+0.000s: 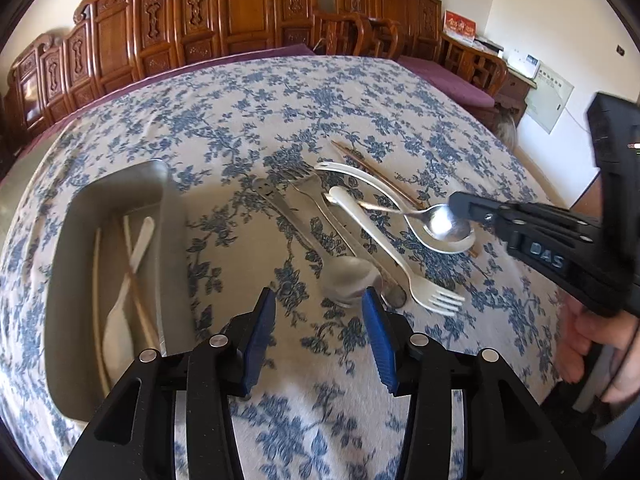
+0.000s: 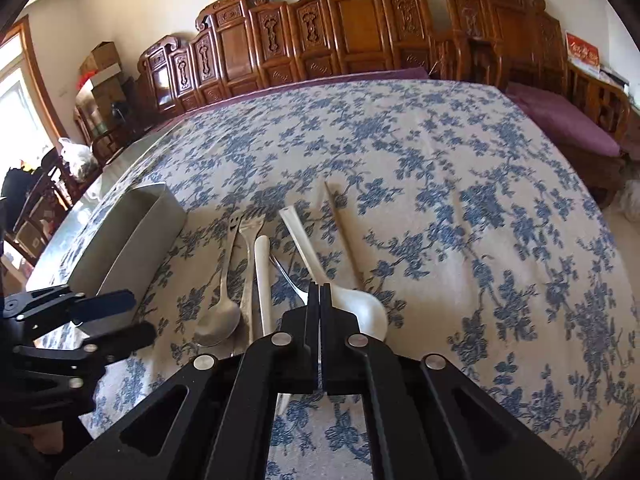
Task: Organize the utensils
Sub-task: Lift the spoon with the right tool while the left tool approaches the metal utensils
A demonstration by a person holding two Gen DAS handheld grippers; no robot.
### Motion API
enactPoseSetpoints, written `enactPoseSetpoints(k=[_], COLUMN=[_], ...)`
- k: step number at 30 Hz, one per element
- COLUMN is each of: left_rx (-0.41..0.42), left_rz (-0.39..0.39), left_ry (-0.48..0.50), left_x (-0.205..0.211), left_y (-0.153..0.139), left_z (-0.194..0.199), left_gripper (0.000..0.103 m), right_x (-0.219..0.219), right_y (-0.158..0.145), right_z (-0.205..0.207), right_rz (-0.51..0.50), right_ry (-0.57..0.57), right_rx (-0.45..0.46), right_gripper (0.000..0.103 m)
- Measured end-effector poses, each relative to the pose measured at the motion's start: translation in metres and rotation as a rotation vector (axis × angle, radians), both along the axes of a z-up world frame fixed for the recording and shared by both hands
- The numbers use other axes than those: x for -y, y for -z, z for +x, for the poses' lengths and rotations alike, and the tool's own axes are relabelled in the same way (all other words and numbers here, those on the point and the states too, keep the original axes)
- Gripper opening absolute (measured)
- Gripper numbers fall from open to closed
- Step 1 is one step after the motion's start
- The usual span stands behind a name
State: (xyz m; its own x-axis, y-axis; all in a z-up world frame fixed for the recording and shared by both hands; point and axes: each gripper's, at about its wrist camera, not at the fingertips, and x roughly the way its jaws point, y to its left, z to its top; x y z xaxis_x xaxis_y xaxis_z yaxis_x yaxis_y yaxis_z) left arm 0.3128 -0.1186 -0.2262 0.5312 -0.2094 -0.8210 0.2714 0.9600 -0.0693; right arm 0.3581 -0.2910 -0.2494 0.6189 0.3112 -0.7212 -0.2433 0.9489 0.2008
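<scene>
A grey tray (image 1: pixel 120 184) at left holds a white spoon (image 1: pixel 120 320) and chopsticks (image 1: pixel 136 288); it also shows in the right wrist view (image 2: pixel 136 224). On the cloth lie a metal spoon (image 1: pixel 348 276), a metal fork (image 1: pixel 316 196), a white plastic fork (image 1: pixel 400 260), a white ceramic spoon (image 1: pixel 360 180) and brown chopsticks (image 1: pixel 376 172). My left gripper (image 1: pixel 320 320) is open and empty, just in front of the metal spoon. My right gripper (image 1: pixel 454 202) is shut on a small metal spoon (image 1: pixel 444 222) by its bowl, above the ceramic spoon's bowl; its jaws are closed in its own view (image 2: pixel 320 292).
A blue floral tablecloth (image 1: pixel 280 120) covers the table. Carved wooden chairs (image 1: pixel 240 12) stand along the far edge. A bench with a purple cushion (image 2: pixel 560 120) is at right. The left gripper shows in the right wrist view (image 2: pixel 112 320).
</scene>
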Motion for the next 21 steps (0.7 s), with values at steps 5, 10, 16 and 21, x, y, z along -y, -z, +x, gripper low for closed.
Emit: enactPoseSetpoints(k=[5, 10, 16, 21], left_rx=[-0.035, -0.076, -0.118, -0.111], left_rz=[-0.013, -0.021, -0.041, -0.027], left_ry=[0.004, -0.003, -0.036, -0.032], left_x=[0.009, 0.016, 0.014, 0.016], left_y=[0.012, 0.026, 0.035, 0.036], left_z=[0.015, 0.027, 0.039, 0.040], left_gripper=[0.043, 0.043, 0.043, 0.042], right_x=[0.010, 0.012, 0.010, 0.013], right_y=[-0.005, -0.009, -0.014, -0.015], right_z=[0.000, 0.000, -0.003, -0.003], right_rz=[0.025, 0.034, -0.004, 0.003], right_ry=[0.034, 0.045, 0.059, 0.065], right_rx=[0.025, 0.046, 0.081, 0.088], right_gripper=[0.001, 0.001, 0.001, 0.001])
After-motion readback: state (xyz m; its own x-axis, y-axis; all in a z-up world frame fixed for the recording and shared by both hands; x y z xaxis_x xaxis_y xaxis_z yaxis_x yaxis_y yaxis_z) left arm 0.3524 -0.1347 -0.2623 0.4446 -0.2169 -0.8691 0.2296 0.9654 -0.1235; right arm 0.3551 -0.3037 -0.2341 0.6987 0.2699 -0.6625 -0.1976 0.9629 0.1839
